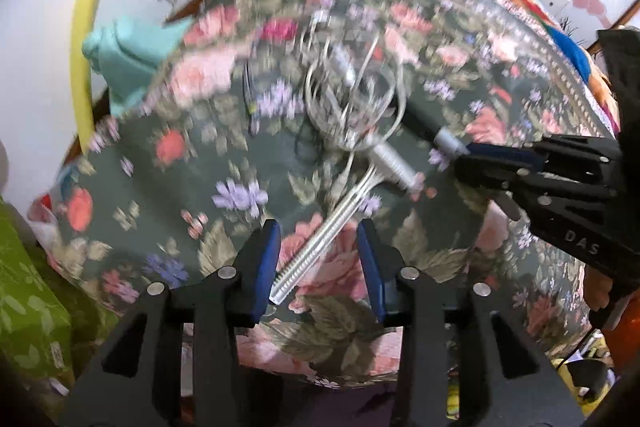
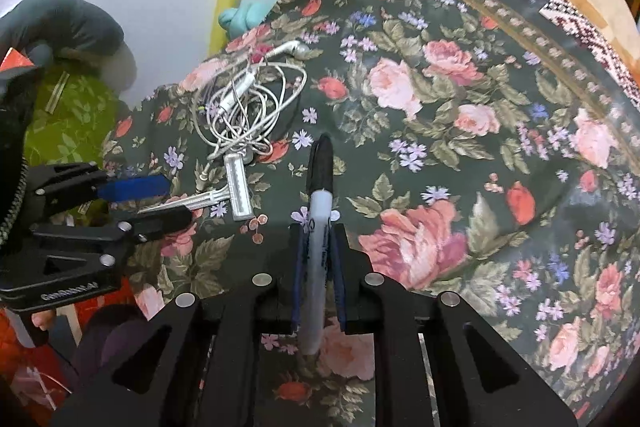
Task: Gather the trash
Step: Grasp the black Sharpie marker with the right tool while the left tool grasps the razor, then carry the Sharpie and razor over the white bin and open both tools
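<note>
Right gripper (image 2: 318, 263) clamps marker (image 2: 320, 211) mid-cloth (image 2: 480, 107). Left gripper (image 1: 318, 267), jaws apart, straddles razor (image 1: 320, 255) handle beside earphones (image 2: 248, 107), unpinched. Pick-up step; next: close, lift.

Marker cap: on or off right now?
On. The black cap sits over the tip of the marker, flush with the grey barrel, which the right gripper has clamped between its fingers.
</note>
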Tool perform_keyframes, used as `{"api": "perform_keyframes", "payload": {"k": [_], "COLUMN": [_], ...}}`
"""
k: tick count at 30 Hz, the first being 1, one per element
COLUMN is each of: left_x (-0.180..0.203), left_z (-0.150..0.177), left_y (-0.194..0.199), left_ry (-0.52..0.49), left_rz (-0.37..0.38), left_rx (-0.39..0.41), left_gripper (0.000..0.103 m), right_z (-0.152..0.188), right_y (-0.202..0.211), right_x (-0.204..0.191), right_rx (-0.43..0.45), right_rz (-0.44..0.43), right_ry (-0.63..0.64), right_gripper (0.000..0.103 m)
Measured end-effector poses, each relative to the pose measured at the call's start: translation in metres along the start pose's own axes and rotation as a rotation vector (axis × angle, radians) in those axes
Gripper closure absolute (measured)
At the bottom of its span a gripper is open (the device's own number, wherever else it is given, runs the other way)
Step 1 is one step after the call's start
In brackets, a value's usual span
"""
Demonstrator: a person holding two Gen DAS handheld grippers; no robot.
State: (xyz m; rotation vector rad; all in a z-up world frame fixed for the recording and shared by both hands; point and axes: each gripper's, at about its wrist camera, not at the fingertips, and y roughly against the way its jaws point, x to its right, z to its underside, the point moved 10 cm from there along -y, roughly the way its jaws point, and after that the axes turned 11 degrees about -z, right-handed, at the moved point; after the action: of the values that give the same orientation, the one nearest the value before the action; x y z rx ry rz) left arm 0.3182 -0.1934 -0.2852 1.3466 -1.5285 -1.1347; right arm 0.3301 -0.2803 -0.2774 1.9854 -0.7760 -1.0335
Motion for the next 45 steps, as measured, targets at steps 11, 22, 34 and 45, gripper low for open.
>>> {"api": "perform_keyframes", "payload": {"k": [11, 22, 34, 45], "left_x": [0.037, 0.036, 0.028, -0.024], "left_z": [0.007, 0.000, 0.006, 0.036], "left_y": [0.013, 0.016, 0.091, 0.153], "left_ry": [-0.054, -0.004, 0.035, 0.127], "left_rz": [0.103, 0.071, 0.061, 0.001], "left_rx": [0.038, 0.068, 0.195, 0.299], "left_gripper": [0.089, 0.096, 0.096, 0.096], "right_z": [-0.001, -0.004, -0.002, -0.021], "right_y": [-0.002, 0.002, 0.068, 0.096], "right_x": [-0.004, 0.001, -0.025, -0.123], "right_rx": [0.027, 0.051, 0.182, 0.284], "right_rz": [0.039, 0.069, 0.099, 0.052], "right_ry": [0.026, -0.029, -0.041, 0.084], "right_gripper": [0.091, 0.093, 0.093, 0.093]}}
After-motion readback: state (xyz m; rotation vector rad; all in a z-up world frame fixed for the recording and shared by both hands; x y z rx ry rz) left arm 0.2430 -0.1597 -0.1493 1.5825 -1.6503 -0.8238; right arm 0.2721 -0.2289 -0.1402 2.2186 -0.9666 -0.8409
